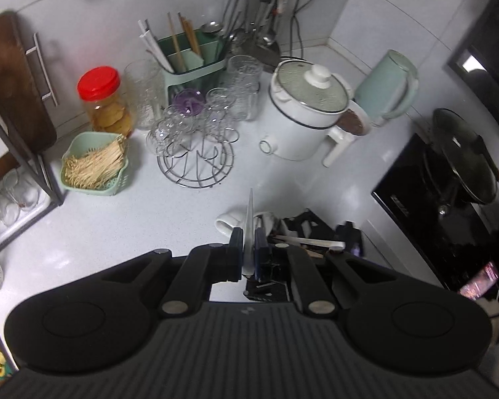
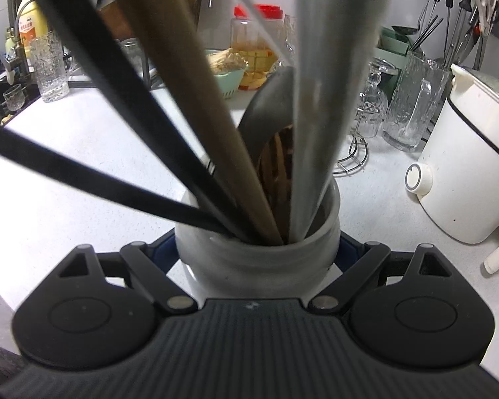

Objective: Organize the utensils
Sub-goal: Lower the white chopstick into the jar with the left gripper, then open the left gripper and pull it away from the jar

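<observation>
Transfer step, as I read it: my left tool (image 1: 248, 249) is clamped narrow on a thin white utensil (image 1: 249, 222), a flat handle seen edge-on, sticking up between the pads above the bench (image 1: 123, 232). My right tool (image 2: 257, 252) has its pads on either side of the white utensil jar (image 2: 259, 252), apparently gripping it, and the jar is already bristling with black chopsticks (image 2: 123, 153), a wooden handle (image 2: 196, 126) and a broad grey handle (image 2: 322, 106).

Next move, I judge, calls for bringing the white utensil over to a holder and lowering it tip-first into a gap. Which holder is meant I cannot tell: the jar in my right tool or the green caddy (image 1: 189, 63) at the back wall, which holds chopsticks too.

Plenty in the way. A wire rack of glasses (image 1: 196, 133) stands between me and the caddy, with the red-lidded jar (image 1: 104, 103) and the green basket of sticks (image 1: 94, 166) to its left. The white electric pot (image 1: 306, 109) sits to the right, the pale green kettle (image 1: 387, 86) just behind it. If I go for the jar, the fanned handles leave little room, so I would come in steeply.
</observation>
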The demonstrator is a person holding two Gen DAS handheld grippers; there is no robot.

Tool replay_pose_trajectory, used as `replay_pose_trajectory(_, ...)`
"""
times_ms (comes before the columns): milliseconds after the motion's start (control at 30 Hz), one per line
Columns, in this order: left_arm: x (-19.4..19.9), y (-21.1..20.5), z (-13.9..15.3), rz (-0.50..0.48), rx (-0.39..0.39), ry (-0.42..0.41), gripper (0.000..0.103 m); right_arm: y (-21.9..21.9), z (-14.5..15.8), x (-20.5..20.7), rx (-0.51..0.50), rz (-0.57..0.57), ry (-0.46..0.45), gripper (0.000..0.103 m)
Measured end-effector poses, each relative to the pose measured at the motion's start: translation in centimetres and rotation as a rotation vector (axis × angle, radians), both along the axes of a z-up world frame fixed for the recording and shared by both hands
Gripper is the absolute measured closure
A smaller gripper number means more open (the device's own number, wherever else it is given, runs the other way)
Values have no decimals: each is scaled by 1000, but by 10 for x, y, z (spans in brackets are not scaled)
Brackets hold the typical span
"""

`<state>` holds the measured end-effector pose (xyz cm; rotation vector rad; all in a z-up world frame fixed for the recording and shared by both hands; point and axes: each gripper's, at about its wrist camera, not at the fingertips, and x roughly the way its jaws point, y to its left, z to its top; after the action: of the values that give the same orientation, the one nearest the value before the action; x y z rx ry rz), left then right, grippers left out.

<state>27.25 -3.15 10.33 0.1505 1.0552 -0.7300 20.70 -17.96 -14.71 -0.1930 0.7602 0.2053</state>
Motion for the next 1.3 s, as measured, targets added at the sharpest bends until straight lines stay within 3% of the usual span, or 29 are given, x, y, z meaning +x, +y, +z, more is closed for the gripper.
replay_pose_trajectory(267,-6,-12,27,-81,32,53,95,-1,0,1,7,0,10,11)
replay_pose_trajectory(800,3,-58,22,-255,210,75,95,0,2,3,7,-2,21,11)
replay_pose_trajectory(1300,15,-99,-28,-335,279,78,95,-2,1,2,13,-8,9,11)
